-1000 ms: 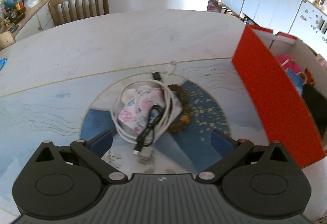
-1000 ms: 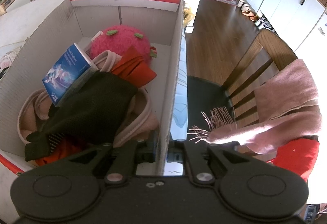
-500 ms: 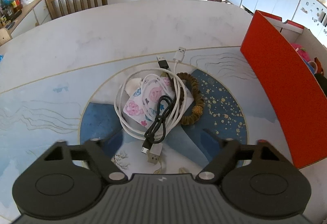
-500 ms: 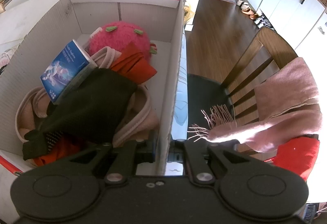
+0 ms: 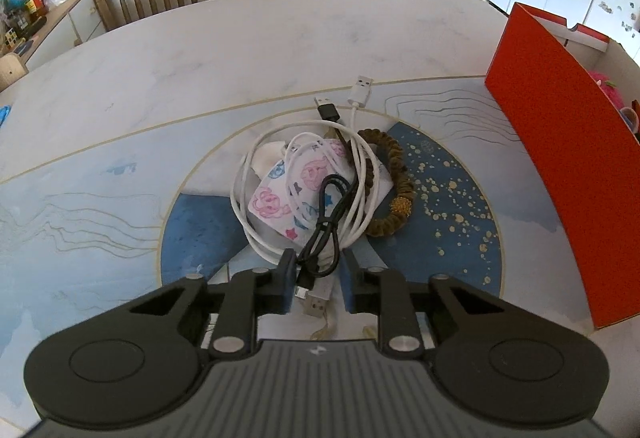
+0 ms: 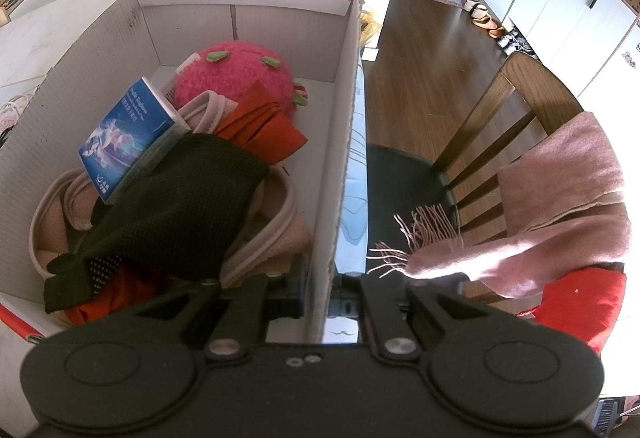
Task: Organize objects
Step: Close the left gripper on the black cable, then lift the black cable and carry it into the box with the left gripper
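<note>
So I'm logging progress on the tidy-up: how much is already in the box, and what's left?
Done: a blue packet, pink plush and black cloth lie in the box, whose wall the right gripper pinches. In hand: the left gripper closes around the black cable. Left: white cable, patterned pouch, bead bracelet.
</note>
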Motion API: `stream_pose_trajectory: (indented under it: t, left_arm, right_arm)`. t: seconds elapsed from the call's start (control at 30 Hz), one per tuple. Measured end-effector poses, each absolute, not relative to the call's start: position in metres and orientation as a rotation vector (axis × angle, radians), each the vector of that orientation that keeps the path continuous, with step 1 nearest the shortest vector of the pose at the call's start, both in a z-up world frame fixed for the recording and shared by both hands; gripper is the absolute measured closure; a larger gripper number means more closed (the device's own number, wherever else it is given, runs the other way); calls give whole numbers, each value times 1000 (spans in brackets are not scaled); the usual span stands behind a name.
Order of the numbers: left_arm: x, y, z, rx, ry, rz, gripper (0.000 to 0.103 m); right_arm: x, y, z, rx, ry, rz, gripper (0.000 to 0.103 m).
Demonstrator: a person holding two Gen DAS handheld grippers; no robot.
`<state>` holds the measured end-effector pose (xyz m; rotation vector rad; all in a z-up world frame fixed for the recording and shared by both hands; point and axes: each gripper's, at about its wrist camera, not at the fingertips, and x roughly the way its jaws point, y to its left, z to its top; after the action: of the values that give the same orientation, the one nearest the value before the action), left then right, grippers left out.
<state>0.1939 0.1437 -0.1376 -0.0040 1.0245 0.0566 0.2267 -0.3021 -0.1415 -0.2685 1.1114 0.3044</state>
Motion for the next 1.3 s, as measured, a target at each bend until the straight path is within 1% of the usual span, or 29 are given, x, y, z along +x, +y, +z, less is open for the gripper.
stream_pose_trajectory:
  t: [0.23, 0.5, 0.53, 1.3]
  left_arm:
    - [189, 145, -128, -15, 995, 59, 85]
    - [177, 145, -103, -56, 937, 49, 88]
    - [176, 144, -98, -59, 927, 40, 95]
    - [178, 112, 2, -84, 691, -76, 97]
  right_arm:
    - [227, -302, -141, -268, 1113, 304, 97]
    - [226, -301, -141, -269, 1112, 305, 97]
    - [226, -302, -141, -269, 1112, 305, 97]
    - [227, -297, -140, -265, 1109, 310, 97]
